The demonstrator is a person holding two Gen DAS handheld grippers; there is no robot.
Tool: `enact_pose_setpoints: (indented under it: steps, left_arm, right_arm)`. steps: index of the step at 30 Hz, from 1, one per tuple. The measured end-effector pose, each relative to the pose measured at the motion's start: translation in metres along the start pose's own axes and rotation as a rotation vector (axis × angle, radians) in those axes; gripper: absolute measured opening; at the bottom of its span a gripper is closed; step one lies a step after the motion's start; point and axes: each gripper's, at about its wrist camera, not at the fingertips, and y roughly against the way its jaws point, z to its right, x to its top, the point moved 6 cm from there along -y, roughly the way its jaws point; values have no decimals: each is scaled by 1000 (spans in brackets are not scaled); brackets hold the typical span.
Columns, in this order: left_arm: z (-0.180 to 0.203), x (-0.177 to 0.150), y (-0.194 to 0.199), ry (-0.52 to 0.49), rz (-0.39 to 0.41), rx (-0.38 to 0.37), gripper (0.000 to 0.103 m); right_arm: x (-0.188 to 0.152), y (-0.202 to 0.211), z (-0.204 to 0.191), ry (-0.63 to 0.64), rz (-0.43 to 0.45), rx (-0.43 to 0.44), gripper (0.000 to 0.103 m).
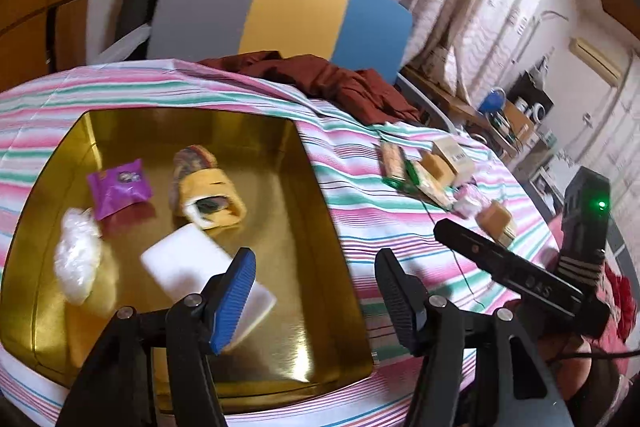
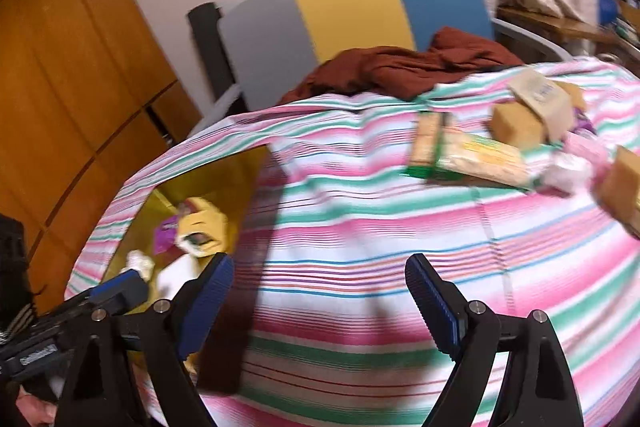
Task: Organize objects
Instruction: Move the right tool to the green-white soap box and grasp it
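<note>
1. A gold tray (image 1: 320, 239) sits on a bed with a pink, green and white striped cover (image 1: 360, 211); it serves as the landmark here.
2. Inside the tray lie 4 things: a purple packet (image 1: 120, 189) toward its far left, a yellow wrapped bundle (image 1: 210, 187) near its centre, a clear crumpled plastic bag (image 1: 78, 259) by its left wall, and a white block (image 1: 188, 259) at its near side.
3. The left gripper (image 1: 316, 291) hovers over the tray's near right corner, fingers apart with nothing between them; the white block lies under its left finger.
4. The right gripper (image 2: 320, 299) is to the right of the tray, above bare striped cover, fingers wide apart and empty.
5. Right of the tray, well apart from it, loose items wait on the cover: a biscuit pack (image 2: 480, 159), tan blocks (image 2: 516, 127), a cream carton (image 2: 540, 99) and a pink packet (image 2: 576, 155).
6. Beyond the tray lies a crumpled maroon cloth (image 1: 340, 83).
</note>
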Motion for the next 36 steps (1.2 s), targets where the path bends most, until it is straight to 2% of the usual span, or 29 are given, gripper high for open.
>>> enact_pose_setpoints:
  steps: [5, 12, 19, 21, 25, 30, 36]
  left_arm:
    - [25, 0, -8, -50, -26, -38, 63]
    - [48, -8, -19, -100, -69, -66, 63]
    - [67, -14, -26, -151, -104, -68, 63]
    - [70, -14, -29, -160, -112, -67, 63]
    - [79, -17, -35, -176, -131, -68, 63]
    - [91, -16, -42, -211, -142, -61, 64]
    - [113, -13, -56, -249, -165, -90, 64]
  right_arm:
    - [5, 17, 57, -80, 50, -123, 88]
    - [14, 58, 172, -266, 141, -359, 88]
    - [22, 76, 252, -382, 192, -489, 88]
    - [25, 71, 270, -398, 176, -496, 85]
    - [29, 50, 285, -352, 114, -495, 66]
    - [28, 53, 295, -280, 106, -497, 65]
    - [26, 73, 317, -321, 137, -500, 68]
